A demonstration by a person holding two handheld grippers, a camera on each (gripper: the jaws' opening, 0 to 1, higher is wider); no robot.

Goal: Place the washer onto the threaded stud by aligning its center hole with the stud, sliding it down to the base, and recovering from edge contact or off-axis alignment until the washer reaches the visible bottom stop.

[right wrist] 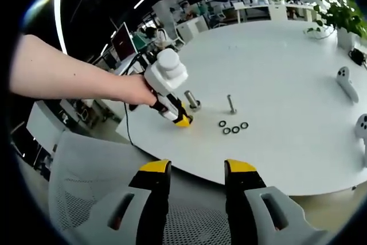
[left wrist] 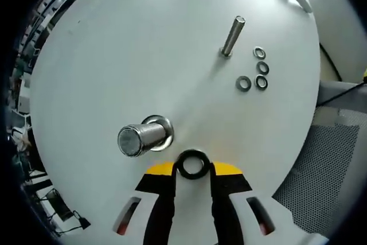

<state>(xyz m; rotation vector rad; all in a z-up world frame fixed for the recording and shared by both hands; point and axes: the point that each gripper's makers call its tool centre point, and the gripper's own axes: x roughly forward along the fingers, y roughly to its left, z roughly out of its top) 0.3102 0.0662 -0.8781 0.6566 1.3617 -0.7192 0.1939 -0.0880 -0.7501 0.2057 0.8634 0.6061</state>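
Open-plan office all around, shelves and desks far off, and up front a big round white bench (left wrist: 114, 44) carrying the hardware. Left hand-held gripper (left wrist: 192, 167) is clamped on a small black ring-shaped washer (left wrist: 192, 164), pinched edge to edge between the two black-and-yellow jaws, its centre hole showing clear, hovering just beside the thick silver threaded stud (left wrist: 137, 137) that stands on a round flange; in the left gripper view the stud's flat top points almost at the camera, so the washer looks off to one side of the axis and not yet over it. Further out stands a thinner plain metal post (left wrist: 232, 35), and near it four spare black washers (left wrist: 256, 70) lie flat in a loose cluster. In the right gripper view, the right hand-held gripper (right wrist: 196, 173) hangs back off the bench edge above a grey mesh chair (right wrist: 86, 176), jaws apart and carrying nothing, while a person's bare forearm (right wrist: 69, 76) steers the other tool. By my reckoning that washer is light, rigid and thin, likely slick on its faces, so an outer-rim pinch that leaves the hole free is the right hold; tilt it and it may catch on the threads, so it wants to go down level.
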